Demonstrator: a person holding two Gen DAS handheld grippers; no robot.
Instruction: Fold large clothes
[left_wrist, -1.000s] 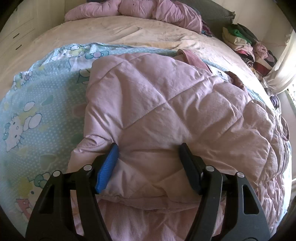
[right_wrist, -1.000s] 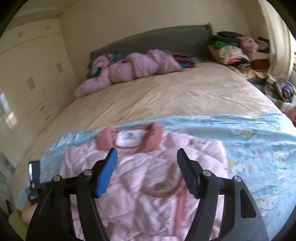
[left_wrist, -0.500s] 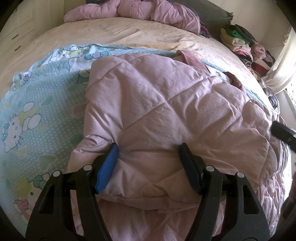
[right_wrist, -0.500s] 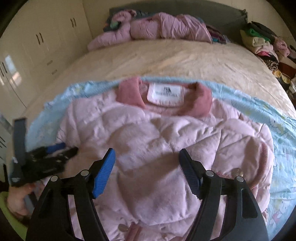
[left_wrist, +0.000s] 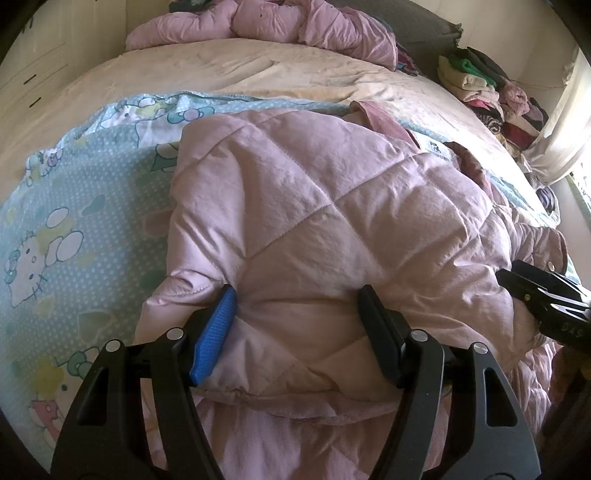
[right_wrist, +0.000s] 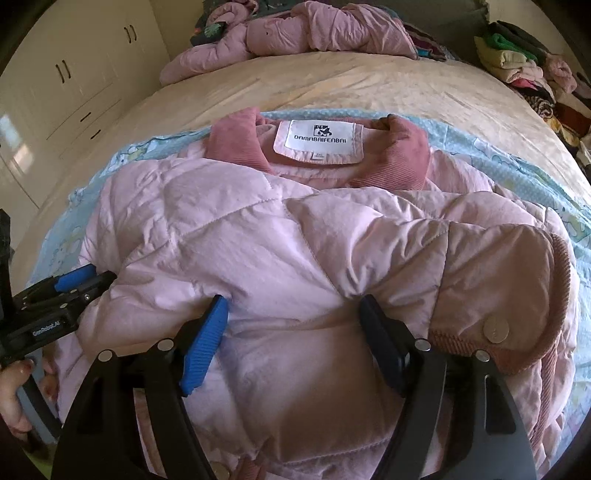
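Observation:
A pink quilted jacket (left_wrist: 332, 206) lies on the bed with its left side folded over. Its darker corduroy collar (right_wrist: 236, 144) and white label (right_wrist: 319, 142) point toward the headboard. My left gripper (left_wrist: 297, 291) sits at the near left part, jaws wide and shut on a thick bulge of the padded fabric. In the right wrist view the left gripper (right_wrist: 79, 282) shows at the jacket's left edge. My right gripper (right_wrist: 293, 301) is low over the jacket's middle; its jaws are opening, fabric lies between them and the tips dent it. A sleeve cuff (right_wrist: 496, 328) with a snap lies to its right.
A light blue cartoon-print sheet (left_wrist: 74, 206) lies under the jacket on a beige bedspread (left_wrist: 258, 74). Another pink quilted garment (left_wrist: 295, 22) is heaped at the headboard. Stacked folded clothes (left_wrist: 480, 81) sit at the back right. White wardrobes (right_wrist: 74, 74) stand left. A hand (right_wrist: 14, 398) holds the left gripper.
The right gripper came down and closer onto the jacket, its jaws a little wider, and now shows at the right edge of the left wrist view. The left gripper kept still.

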